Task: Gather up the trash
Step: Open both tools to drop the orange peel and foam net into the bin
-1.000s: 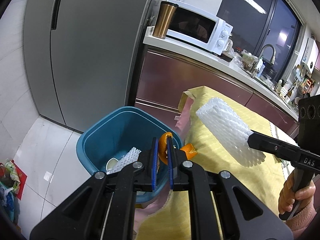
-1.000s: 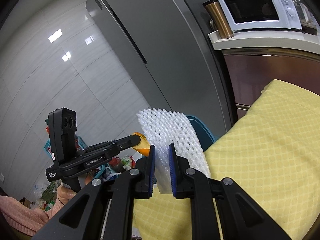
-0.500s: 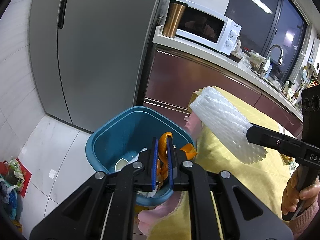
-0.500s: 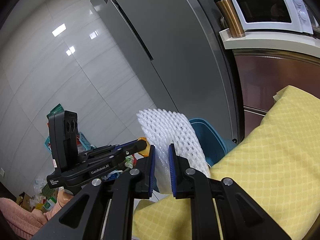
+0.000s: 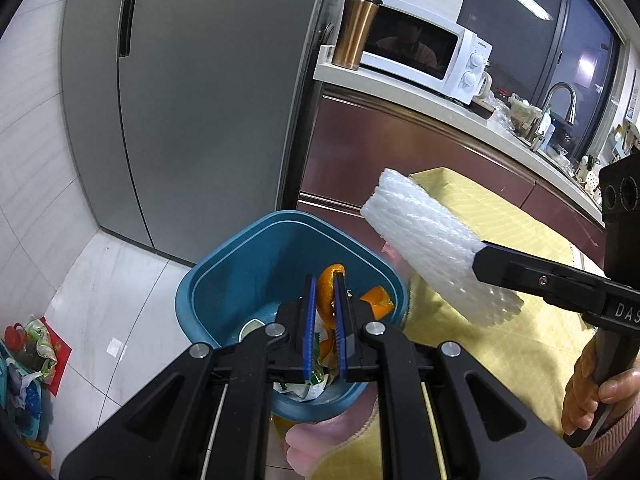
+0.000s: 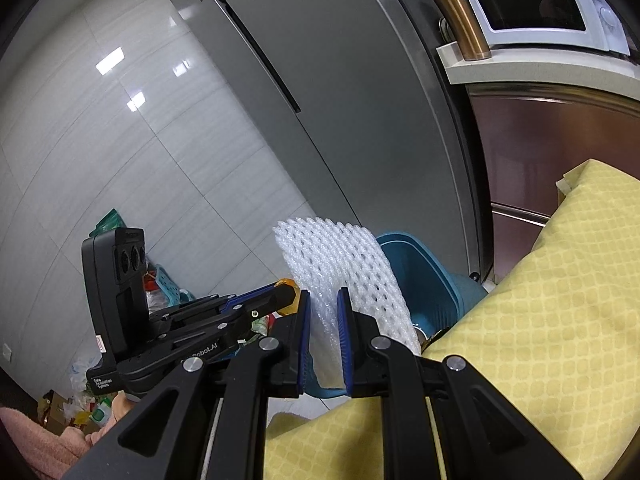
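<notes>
My left gripper (image 5: 323, 280) is shut on an orange peel (image 5: 327, 292) and holds it over the open blue trash bin (image 5: 224, 264). The bin holds a white cup and wrappers. My right gripper (image 6: 323, 300) is shut on a white foam fruit net (image 6: 340, 264), held above the table edge just right of the bin (image 6: 424, 272). The net also shows in the left wrist view (image 5: 424, 236), and the left gripper in the right wrist view (image 6: 286, 294).
A yellow tablecloth (image 5: 500, 232) covers the table beside the bin. A grey fridge (image 5: 208, 80) stands behind. A counter with a microwave (image 5: 424, 56) and a copper tumbler (image 5: 356, 32) is at the back. Bags of rubbish (image 5: 28, 344) lie on the floor at left.
My left gripper has moved with the peel from the table edge to over the bin. My right gripper with the foam net has shifted left toward the bin.
</notes>
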`<act>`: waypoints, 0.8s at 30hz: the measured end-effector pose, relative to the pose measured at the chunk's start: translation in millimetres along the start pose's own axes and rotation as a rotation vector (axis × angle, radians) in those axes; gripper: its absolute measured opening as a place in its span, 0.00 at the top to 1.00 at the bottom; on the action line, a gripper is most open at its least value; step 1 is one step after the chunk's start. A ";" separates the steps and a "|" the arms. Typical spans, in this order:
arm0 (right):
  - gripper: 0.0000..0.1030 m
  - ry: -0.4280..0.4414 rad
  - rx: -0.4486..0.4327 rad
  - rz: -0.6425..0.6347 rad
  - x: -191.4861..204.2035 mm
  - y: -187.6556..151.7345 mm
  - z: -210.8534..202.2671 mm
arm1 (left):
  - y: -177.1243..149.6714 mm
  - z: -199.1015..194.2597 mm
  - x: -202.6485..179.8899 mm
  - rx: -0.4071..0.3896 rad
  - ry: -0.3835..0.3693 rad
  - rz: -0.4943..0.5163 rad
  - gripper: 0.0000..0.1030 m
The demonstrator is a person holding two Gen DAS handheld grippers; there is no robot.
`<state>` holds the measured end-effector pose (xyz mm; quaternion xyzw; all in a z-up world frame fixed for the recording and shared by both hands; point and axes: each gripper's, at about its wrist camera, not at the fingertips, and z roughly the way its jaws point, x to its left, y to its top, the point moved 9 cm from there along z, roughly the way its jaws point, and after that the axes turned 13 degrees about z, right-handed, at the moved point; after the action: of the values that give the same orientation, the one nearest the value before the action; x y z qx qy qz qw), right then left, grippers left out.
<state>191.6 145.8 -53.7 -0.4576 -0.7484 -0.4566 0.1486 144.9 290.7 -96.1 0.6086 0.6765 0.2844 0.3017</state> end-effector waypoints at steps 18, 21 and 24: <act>0.88 -0.027 0.074 0.042 -8.2 -1.2 43.6 | -9.7 30.2 8.7 0.056 0.030 -0.017 0.91; 0.88 -0.034 0.087 0.044 -9.8 -2.9 49.5 | -10.0 36.0 9.1 0.062 0.028 -0.019 0.91; 0.88 -0.042 0.098 0.046 -11.0 -4.0 54.9 | -10.6 39.6 8.3 0.069 0.028 -0.018 0.91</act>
<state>204.9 184.2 -92.4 -0.4764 -0.7620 -0.4062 0.1655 167.2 298.6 -130.6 0.6085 0.6955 0.2669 0.2735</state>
